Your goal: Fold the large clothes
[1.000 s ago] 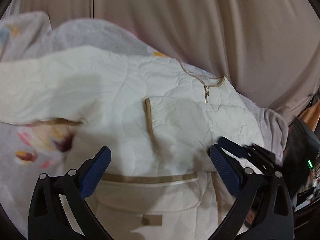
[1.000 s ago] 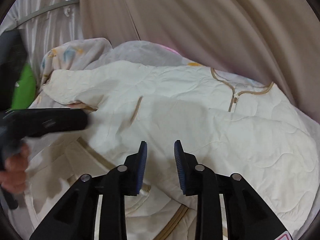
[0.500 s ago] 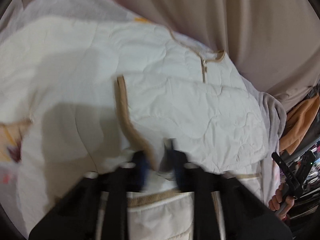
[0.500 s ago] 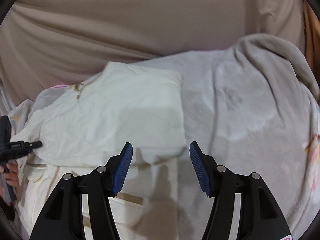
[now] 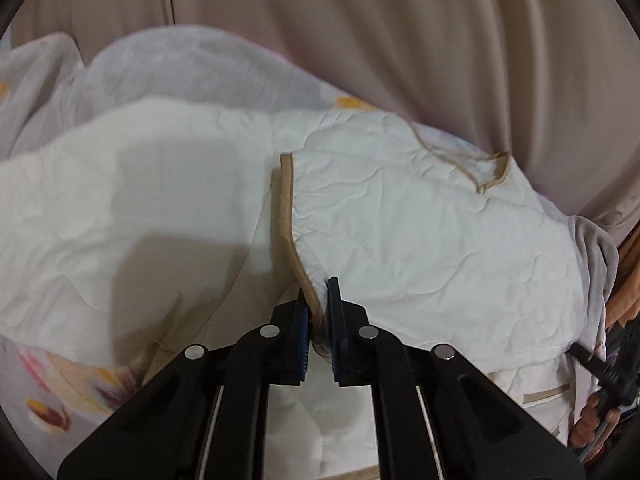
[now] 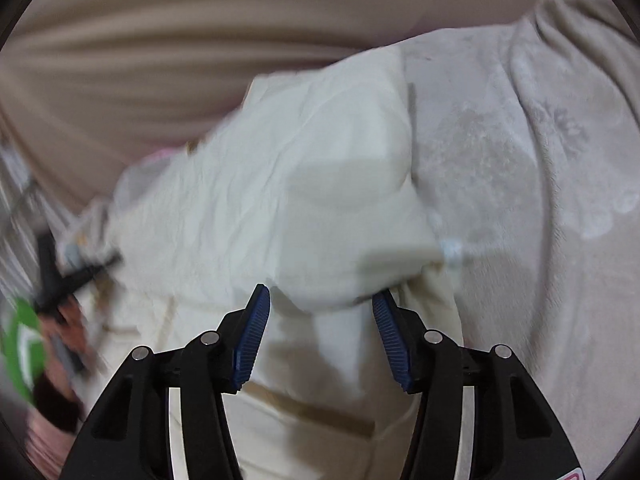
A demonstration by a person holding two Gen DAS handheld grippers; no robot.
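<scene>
A cream quilted jacket (image 5: 420,240) with tan trim lies spread on the bed. Its tan-edged sleeve cuff (image 5: 286,216) runs down into my left gripper (image 5: 318,304), which is shut on the cuff's lower end. The tan collar (image 5: 492,172) lies at the far right. In the right wrist view the same jacket (image 6: 280,200) is blurred, its folded right side just ahead of my right gripper (image 6: 320,320). That gripper is open, and its blue pads (image 6: 256,332) straddle the jacket's edge without pinching it.
A pale grey blanket (image 6: 520,200) with flower prints (image 5: 48,412) covers the bed. A beige curtain (image 5: 360,40) hangs behind it. My right hand and its gripper show at the left wrist view's right edge (image 5: 600,412). Orange cloth (image 5: 628,280) lies there too.
My left gripper has closed from wide open onto the tan-trimmed cuff. My right gripper has opened and swung to the jacket's right side, then moved closer to its edge.
</scene>
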